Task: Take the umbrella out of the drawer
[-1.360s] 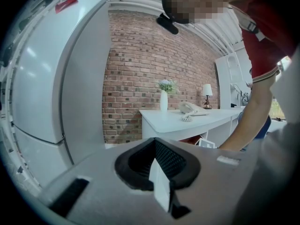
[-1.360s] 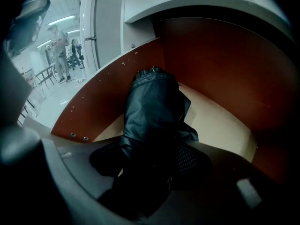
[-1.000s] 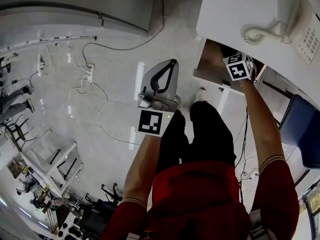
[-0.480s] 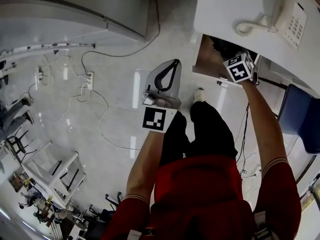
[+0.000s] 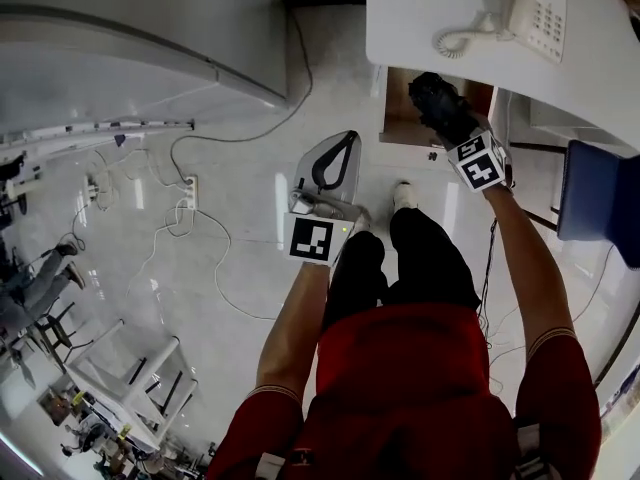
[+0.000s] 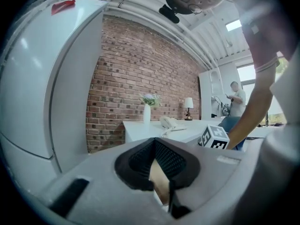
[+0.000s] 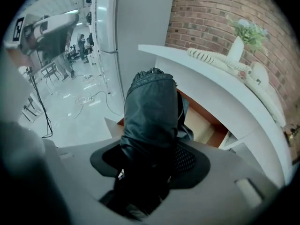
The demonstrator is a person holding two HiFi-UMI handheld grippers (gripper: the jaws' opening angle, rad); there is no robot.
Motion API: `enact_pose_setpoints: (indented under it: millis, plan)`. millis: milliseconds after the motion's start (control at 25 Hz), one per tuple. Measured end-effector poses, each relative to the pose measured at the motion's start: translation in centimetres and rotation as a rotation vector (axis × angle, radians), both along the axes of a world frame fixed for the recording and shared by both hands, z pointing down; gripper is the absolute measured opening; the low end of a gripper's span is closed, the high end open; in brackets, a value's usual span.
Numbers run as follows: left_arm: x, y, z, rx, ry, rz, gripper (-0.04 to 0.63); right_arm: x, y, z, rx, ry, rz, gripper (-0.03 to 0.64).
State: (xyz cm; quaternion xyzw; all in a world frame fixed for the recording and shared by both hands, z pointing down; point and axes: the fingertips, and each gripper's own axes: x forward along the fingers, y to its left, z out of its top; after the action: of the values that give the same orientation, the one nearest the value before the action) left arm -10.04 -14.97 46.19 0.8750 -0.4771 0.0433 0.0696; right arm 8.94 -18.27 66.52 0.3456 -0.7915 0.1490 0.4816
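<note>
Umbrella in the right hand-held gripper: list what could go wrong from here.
1. The right hand-held gripper grips only the lower end of the folded umbrella. Most of it sticks out past the jaws, so it might tilt or slip.
2. Its top is close to the desk edge above the open drawer and could knock it if lifted.
3. The coiled telephone cord lies near that edge and might snag.

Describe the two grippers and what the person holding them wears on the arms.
The left gripper and right gripper match: smooth pale grey shells with black, mesh-textured lining inside the jaws. Each carries a white cube printed with black square markers. No cables show on either. The person wears a red top whose short sleeves end in pale striped cuffs.
</note>
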Motion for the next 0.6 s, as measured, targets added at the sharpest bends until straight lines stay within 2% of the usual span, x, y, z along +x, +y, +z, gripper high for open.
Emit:
enact_pose_setpoints:
  millis: [360, 600]
  plan:
    - [1.7, 2.1, -3.9, 0.048, -0.021, 0.076, 0.006, -0.8, 5.0, -8.3, 0.067, -0.218, 0.105, 0.264]
    - [2.9, 2.8, -7.1, 0.074, -0.007, 0.086, 0.006, -0.9, 5.5, -15.5, 0.166, -0.368, 0.153, 0.264]
